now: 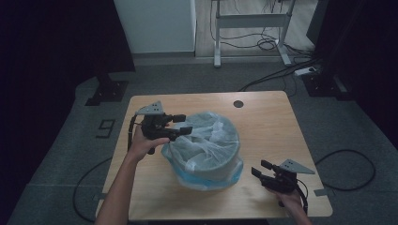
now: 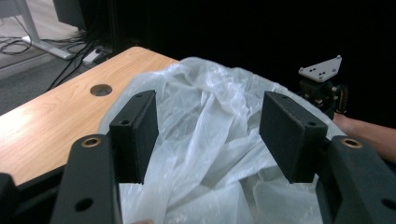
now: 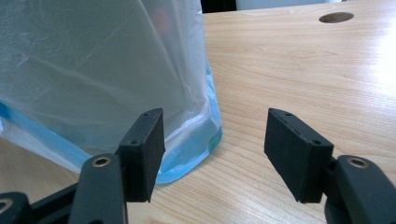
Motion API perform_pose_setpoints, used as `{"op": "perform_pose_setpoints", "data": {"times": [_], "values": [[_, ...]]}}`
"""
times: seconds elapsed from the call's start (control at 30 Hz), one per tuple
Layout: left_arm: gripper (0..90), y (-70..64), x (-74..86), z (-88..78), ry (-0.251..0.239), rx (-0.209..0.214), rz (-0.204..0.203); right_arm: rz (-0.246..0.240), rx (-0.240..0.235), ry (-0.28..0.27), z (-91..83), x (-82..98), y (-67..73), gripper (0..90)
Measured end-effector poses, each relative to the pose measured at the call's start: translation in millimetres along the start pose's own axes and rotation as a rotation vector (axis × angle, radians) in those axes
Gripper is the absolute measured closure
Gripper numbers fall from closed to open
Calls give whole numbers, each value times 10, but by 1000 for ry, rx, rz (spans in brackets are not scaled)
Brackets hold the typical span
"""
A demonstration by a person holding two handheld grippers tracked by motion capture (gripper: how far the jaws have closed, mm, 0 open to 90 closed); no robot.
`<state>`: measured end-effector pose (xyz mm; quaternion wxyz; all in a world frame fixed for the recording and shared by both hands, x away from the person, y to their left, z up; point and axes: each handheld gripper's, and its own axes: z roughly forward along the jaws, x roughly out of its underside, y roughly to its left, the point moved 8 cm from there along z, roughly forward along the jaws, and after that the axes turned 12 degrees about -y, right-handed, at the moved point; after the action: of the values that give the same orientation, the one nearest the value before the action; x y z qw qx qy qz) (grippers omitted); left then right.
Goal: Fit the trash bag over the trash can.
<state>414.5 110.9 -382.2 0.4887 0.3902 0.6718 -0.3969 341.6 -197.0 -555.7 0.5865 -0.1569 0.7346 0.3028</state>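
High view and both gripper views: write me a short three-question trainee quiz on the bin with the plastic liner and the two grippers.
1. True or false: the left gripper is clamped on the plastic liner.
2. Which gripper is nearer the top rim of the bin? A) the left gripper B) the right gripper
3. What colour is the band of bag around the bin's base, seen in the right gripper view?

Key
1. False: its jaws stand apart above the crumpled liner, pads not pressing on it.
2. A: it is at the rim; the right gripper sits low over the table, beside the bin's base, jaws apart and holding nothing.
3. Blue.
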Motion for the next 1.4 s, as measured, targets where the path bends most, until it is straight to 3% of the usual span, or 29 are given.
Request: {"op": "perform_pose_setpoints", "data": {"times": [0.53, 0.77, 1.07, 1.23, 1.4], "values": [[420, -59, -51, 212, 40, 79, -22, 4, 18, 7, 0, 29, -40, 373], [423, -81, -86, 359, 75, 138, -3, 16, 30, 3, -16, 32, -89, 373], [428, -135, -120, 613, 153, 184, 23, 3, 21, 16, 1, 53, -64, 373], [490, -187, -87, 767, 213, 202, 34, -1, 18, 19, 9, 60, -54, 374], [517, -175, -49, 904, 259, 184, 38, -3, 13, 20, 9, 57, -45, 374]]}}
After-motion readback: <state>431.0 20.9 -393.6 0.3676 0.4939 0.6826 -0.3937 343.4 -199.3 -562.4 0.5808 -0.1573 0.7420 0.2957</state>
